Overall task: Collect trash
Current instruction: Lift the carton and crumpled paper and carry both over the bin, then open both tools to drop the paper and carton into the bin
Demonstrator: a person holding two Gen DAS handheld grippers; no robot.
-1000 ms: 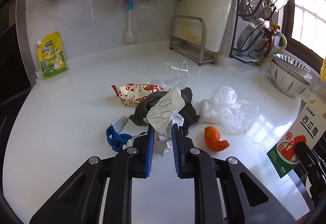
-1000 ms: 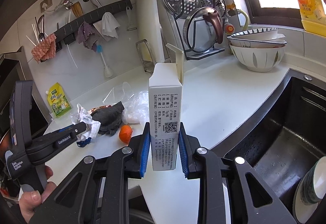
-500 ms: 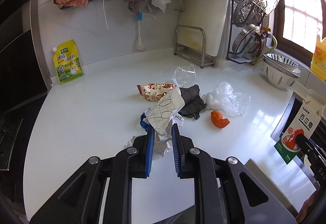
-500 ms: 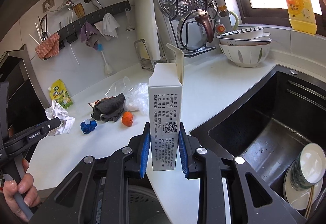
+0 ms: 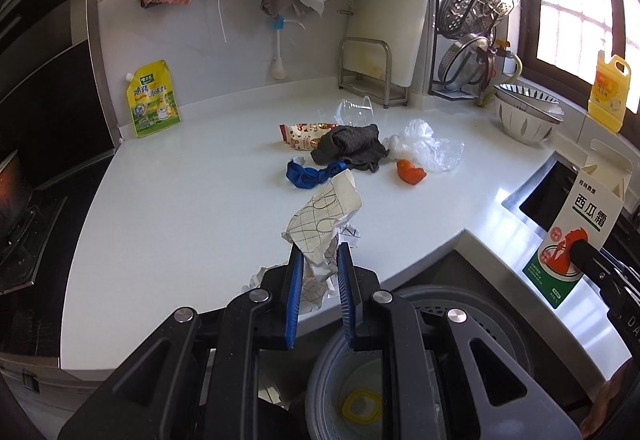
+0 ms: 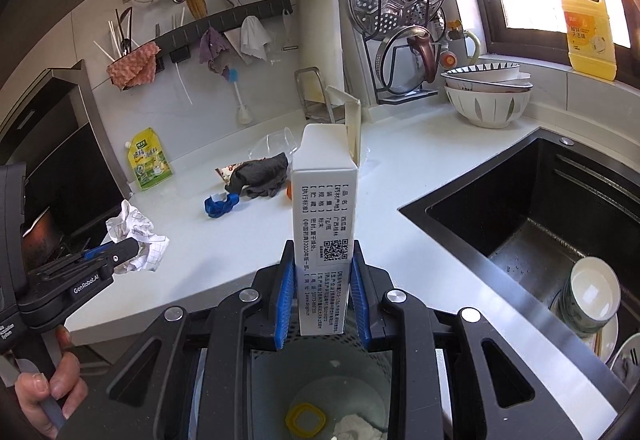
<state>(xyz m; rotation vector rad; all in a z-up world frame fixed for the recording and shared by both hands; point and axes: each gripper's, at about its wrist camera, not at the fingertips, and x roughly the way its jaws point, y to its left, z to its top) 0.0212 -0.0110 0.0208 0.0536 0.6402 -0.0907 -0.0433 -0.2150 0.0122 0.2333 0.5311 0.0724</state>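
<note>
Far left on the white counter, a yellow-green seasoning pouch stands against the wall. Mid-counter lie a blue scrap, a red-patterned snack wrapper, a dark cloth, an orange peel and a clear plastic bag. Near the counter's edge, the left gripper, marked "GenRobot.AI", pinches crumpled grid-printed paper beside the grey trash bin. To the right, the right gripper clamps a white carton reading "西瓜霜" above the bin. Far right stands a yellow detergent bottle.
</note>
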